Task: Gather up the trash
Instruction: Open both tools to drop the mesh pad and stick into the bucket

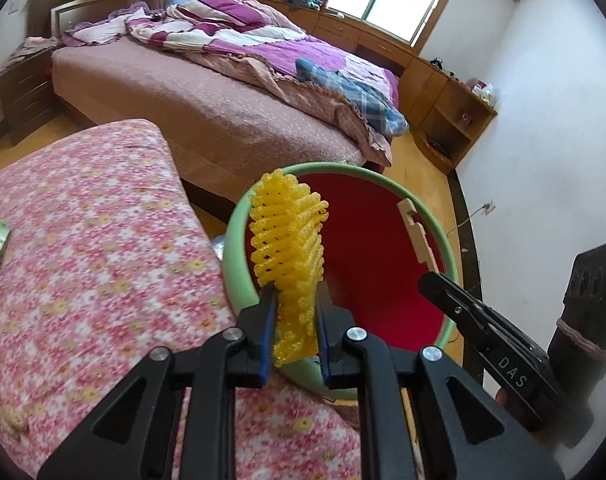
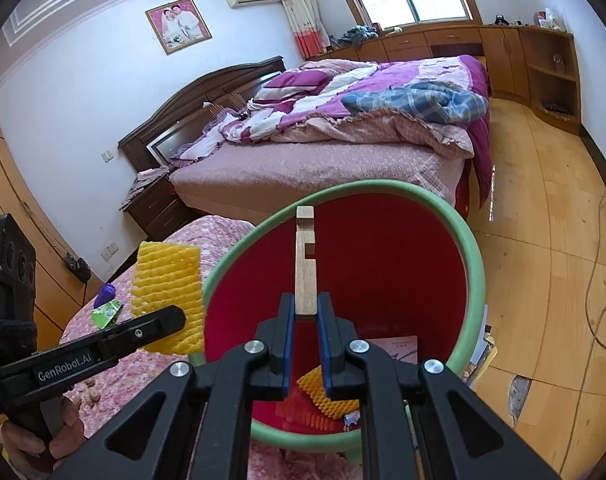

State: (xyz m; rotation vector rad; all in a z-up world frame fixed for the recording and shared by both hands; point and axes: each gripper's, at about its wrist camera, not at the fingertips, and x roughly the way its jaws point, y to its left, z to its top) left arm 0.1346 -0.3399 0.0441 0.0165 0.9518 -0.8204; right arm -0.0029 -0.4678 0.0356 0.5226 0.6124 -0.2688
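Now | left gripper (image 1: 294, 292) "GenRobot.AI" pinches foam net (image 1: 289, 236) | right gripper (image 2: 306, 304) "DAS" pinches wood strip (image 2: 305, 260)

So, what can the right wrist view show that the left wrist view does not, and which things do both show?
Only the right wrist view shows the bottom of the bin, with another yellow foam net in it, and the framed photo on the wall.

Only the left wrist view shows the right gripper from the side.

Both show the red bin with green rim, the yellow foam net held by the left gripper, the wooden piece held by the right gripper, and the bed.
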